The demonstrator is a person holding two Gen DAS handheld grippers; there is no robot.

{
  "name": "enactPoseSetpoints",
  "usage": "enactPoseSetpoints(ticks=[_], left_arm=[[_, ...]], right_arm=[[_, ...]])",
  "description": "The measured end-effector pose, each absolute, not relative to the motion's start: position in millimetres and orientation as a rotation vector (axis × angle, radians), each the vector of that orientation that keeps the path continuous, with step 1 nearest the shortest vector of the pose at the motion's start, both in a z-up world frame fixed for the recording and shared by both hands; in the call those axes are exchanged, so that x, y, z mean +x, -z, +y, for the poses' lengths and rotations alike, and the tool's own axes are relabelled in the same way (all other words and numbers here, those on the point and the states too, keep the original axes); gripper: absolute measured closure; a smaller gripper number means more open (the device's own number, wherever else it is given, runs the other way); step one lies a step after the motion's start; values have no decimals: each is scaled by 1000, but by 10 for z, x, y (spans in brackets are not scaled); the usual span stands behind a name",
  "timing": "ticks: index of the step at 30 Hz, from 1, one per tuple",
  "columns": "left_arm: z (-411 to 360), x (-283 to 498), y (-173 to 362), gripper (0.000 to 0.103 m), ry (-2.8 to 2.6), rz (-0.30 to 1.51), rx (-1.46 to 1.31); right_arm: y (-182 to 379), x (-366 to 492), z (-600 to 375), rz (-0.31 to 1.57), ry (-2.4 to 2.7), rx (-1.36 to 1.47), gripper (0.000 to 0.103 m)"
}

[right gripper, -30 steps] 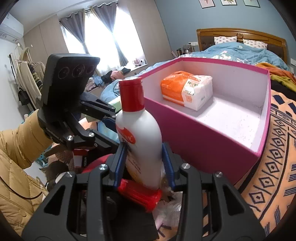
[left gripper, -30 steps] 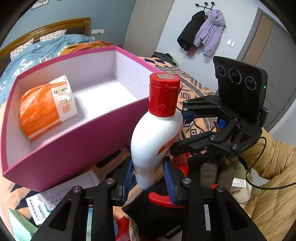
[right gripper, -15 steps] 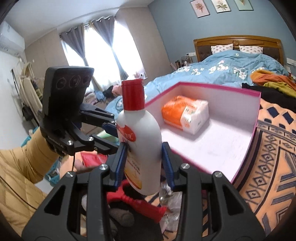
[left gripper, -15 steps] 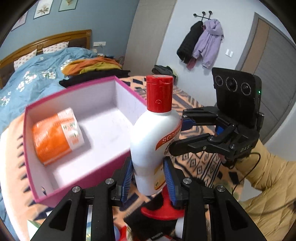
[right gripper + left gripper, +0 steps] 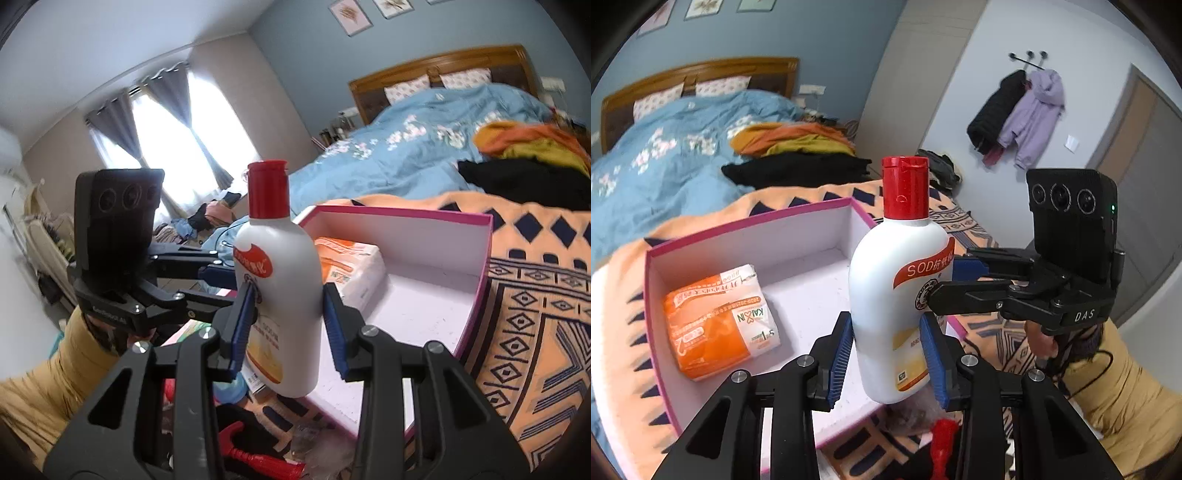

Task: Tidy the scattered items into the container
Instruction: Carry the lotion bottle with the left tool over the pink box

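We hold a white lotion bottle (image 5: 901, 295) with a red flip cap (image 5: 905, 192) upright in the air, and both our grippers are clamped on it at once. Our left gripper (image 5: 888, 358) presses its blue ribbed pads (image 5: 839, 356) against the lower body of the bottle from either side, and our right gripper (image 5: 290, 328) does the same from its own direction, its pads (image 5: 334, 330) tight on the bottle's flanks. In the left wrist view the right gripper (image 5: 955, 284) reaches in from the side and meets the bottle at the label height, a hand and a yellow quilted sleeve (image 5: 1123, 384) behind it. The bottle hangs above the near edge of a pink box (image 5: 746, 227) with a white inside, which lies on an orange patterned blanket (image 5: 535, 295). Inside the box, toward one end, rests an orange and white tissue pack (image 5: 720, 321). Below the bottle, just outside the box, we see a red plastic piece (image 5: 258, 459) among dark clutter that is too blurred for us to name. Behind the blanket stands a bed with a blue floral duvet (image 5: 417, 147).
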State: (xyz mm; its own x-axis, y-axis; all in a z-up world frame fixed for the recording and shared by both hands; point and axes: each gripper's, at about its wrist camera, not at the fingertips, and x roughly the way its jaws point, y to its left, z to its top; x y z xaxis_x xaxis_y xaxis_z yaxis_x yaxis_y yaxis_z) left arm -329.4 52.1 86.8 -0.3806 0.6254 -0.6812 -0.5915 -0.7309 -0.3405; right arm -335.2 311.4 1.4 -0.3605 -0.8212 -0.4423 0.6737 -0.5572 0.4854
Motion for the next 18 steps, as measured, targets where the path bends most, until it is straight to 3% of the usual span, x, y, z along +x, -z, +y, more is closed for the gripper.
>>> enactPoseSetpoints(ticks=[8, 18], left_arm=[[455, -3806, -481, 64, -2077, -216, -1279], [440, -4132, -160, 54, -2064, -295, -1396]], right_arm=[[335, -3899, 3077, -439, 1974, 1046, 63], [483, -4175, 2946, -445, 2007, 1186, 65]])
